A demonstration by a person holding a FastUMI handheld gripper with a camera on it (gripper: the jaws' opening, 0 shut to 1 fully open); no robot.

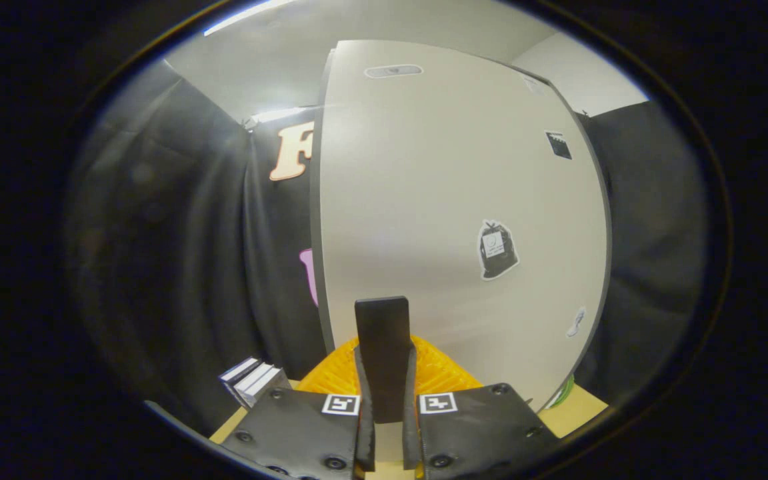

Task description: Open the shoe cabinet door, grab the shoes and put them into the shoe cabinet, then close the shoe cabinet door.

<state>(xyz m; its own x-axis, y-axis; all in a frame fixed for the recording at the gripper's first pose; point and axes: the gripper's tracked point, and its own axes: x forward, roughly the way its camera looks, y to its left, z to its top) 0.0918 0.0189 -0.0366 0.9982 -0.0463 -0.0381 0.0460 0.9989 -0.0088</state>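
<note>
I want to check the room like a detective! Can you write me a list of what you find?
Surface: tan tabletop, bare at the edge.
Job's things: pale cabinet door just ahead, carrying stickers.
Clutter: orange ribbed thing below the door; small stack of boxes beside it.
Gripper: fingers closed on a dark upright handle.
Cables: nothing seen.
Surroundings: black cloth wall, ceiling light strip.

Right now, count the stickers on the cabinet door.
3 clear stickers on the cabinet door: a black square one high up, a bag-shaped one mid-door, a small pale one lower. The tool grips a dark handle, possibly hiding more.
</note>
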